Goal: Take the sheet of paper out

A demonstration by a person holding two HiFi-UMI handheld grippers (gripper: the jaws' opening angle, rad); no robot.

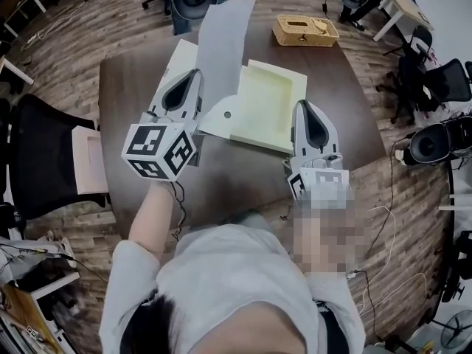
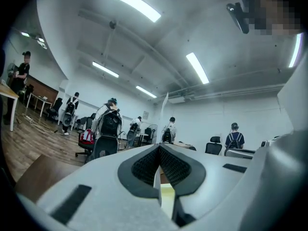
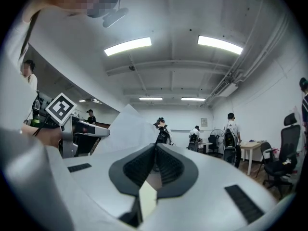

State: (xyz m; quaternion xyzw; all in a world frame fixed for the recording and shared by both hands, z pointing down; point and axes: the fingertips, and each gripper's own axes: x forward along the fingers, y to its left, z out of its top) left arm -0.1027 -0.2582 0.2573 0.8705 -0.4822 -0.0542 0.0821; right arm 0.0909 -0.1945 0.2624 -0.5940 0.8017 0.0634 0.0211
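Nearest the head camera is the person's pale shirt [image 1: 236, 271], with both tools reaching out over the brown surface [image 1: 129, 87].

On the left, my left gripper [image 1: 193, 76] is raised, and its jaws are pinched tight on the sheet of paper [image 1: 221, 46]. The left gripper view shows the paper edge-on as a thin pale line rising from between the closed pads. The sheet stands up and tilts away from me. Most of it is lifted clear above the open pale yellow box [image 1: 265, 105] that lies in the middle of the surface. Its lower edge looks close to the box's left half, and I cannot tell whether they touch.

Further right, my right gripper [image 1: 301, 105] sits low at the box's right rim. Its jaws are closed with a pale yellow edge between them, so I judge it is pinning the box down. A wicker basket [image 1: 304, 29] stands well apart at the far side.

I'd call the job mostly done: the paper is gripped and lifted, and what's left is carrying it fully clear of the box.
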